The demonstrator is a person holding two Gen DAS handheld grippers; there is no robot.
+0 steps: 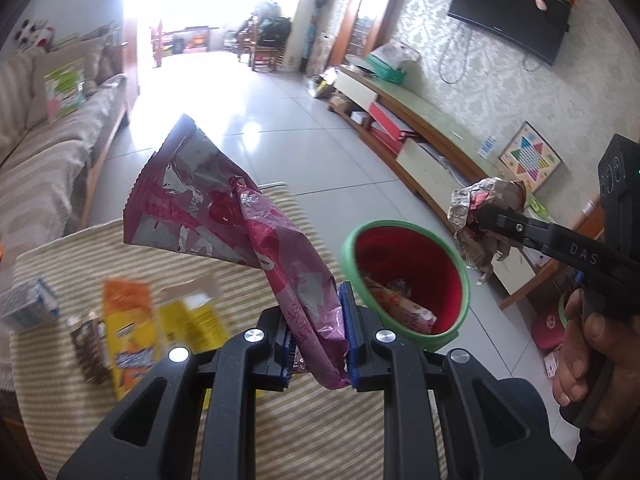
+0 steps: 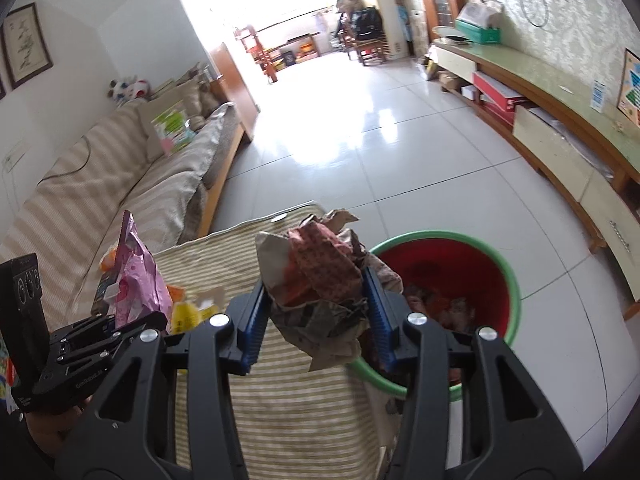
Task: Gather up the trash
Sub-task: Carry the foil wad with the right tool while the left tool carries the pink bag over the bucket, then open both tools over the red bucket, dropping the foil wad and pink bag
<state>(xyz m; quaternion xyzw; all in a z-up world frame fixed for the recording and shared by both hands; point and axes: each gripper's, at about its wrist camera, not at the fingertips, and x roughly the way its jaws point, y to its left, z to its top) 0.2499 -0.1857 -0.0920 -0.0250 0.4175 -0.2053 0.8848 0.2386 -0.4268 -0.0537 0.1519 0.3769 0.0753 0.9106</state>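
My left gripper (image 1: 318, 338) is shut on a pink and silver snack bag (image 1: 224, 216), held up over the striped table cover (image 1: 300, 432) just left of the bin. My right gripper (image 2: 316, 320) is shut on a crumpled paper wad (image 2: 320, 280), close to the near rim of the red bin with a green rim (image 2: 516, 280). The same bin (image 1: 404, 248) holds some wrappers in the left wrist view, where the paper wad (image 1: 480, 216) hangs past its right rim. The pink bag (image 2: 136, 276) also shows at the left of the right wrist view.
Loose packets lie on the table cover: an orange wrapper (image 1: 128, 332), a yellow box (image 1: 192, 316), a brown packet (image 1: 90, 348) and a blue-white box (image 1: 30, 306). A sofa (image 2: 120, 184) runs along the left, a low TV cabinet (image 2: 560, 128) along the right, with tiled floor (image 2: 360, 140) between.
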